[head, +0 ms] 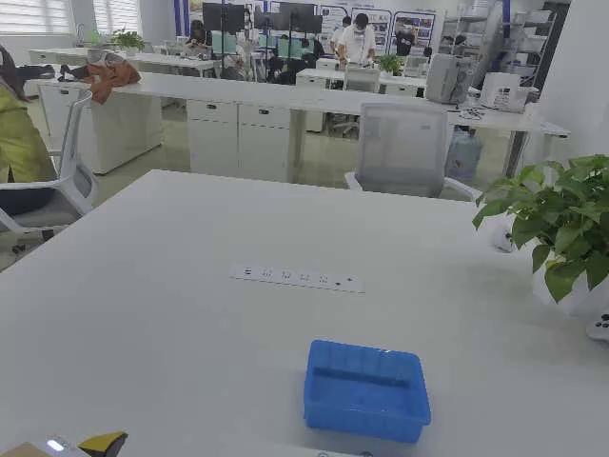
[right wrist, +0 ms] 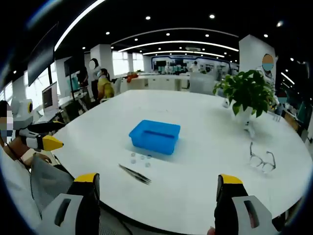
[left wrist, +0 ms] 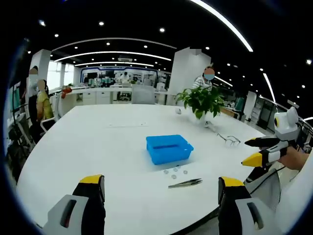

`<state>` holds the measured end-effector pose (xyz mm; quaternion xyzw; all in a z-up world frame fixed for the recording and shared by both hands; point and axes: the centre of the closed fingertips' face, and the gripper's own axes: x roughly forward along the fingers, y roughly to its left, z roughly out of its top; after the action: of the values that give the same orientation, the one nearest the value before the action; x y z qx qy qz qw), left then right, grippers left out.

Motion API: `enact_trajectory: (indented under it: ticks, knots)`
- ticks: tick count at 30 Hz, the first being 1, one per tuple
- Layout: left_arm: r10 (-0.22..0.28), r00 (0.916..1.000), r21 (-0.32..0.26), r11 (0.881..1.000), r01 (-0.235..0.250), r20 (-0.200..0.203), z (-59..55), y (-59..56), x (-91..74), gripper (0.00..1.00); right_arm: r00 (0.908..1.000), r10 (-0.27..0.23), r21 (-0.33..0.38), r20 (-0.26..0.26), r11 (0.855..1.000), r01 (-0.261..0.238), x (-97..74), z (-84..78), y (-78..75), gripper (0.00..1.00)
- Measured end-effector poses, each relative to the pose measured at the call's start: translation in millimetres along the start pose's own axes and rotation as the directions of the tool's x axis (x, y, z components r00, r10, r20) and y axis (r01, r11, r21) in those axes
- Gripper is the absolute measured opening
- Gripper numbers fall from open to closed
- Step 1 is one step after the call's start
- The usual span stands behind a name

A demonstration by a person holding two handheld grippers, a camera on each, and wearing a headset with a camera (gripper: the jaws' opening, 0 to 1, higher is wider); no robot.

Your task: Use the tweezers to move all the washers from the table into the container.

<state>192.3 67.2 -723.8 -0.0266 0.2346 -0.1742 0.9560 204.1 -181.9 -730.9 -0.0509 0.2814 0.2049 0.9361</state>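
The blue container point(head: 366, 390) sits on the white table point(head: 171, 314) near its front edge. In the left gripper view, several small washers point(left wrist: 176, 171) lie just in front of the container point(left wrist: 168, 148), and the metal tweezers point(left wrist: 186, 183) lie nearer still. My left gripper point(left wrist: 161, 196) is open and held above the table, holding nothing. The right gripper point(right wrist: 157, 193) is open too, with the washers point(right wrist: 139, 158), tweezers point(right wrist: 135, 174) and container point(right wrist: 154, 136) ahead of it. Each gripper shows in the other's view, the right gripper point(left wrist: 247, 152) and the left gripper point(right wrist: 49, 136), both off the table's edge.
A potted plant point(head: 561, 224) stands at the table's right side. Spectacles point(right wrist: 261, 161) lie on the table near it. A socket strip point(head: 297, 278) is set into the table's middle. Office chairs point(head: 404, 148) and desks with people stand beyond.
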Motion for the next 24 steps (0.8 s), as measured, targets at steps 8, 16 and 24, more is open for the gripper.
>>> enact_trajectory:
  ticks: [8, 16, 24]
  knots:
    - [-0.016, 0.9998, 0.002, 1.000, 0.016, 0.015, 4.6, -4.6, 0.4, 0.99, 0.9996, -0.026, 0.014, -0.004, 1.000, 0.026, -3.8, -3.3, -2.5, 0.98]
    - [-0.016, 0.9999, 0.024, 1.000, 0.016, 0.002, 4.8, -5.6, 1.4, 0.99, 0.9999, -0.008, 0.012, -0.014, 1.000, 0.008, 1.4, -2.7, -4.6, 0.97]
    - [-0.008, 1.0000, 0.036, 0.999, 0.008, 0.001, 5.5, -4.2, 2.2, 0.99, 0.9995, -0.007, -0.022, -0.032, 1.000, 0.006, 3.1, -2.6, -5.0, 0.97]
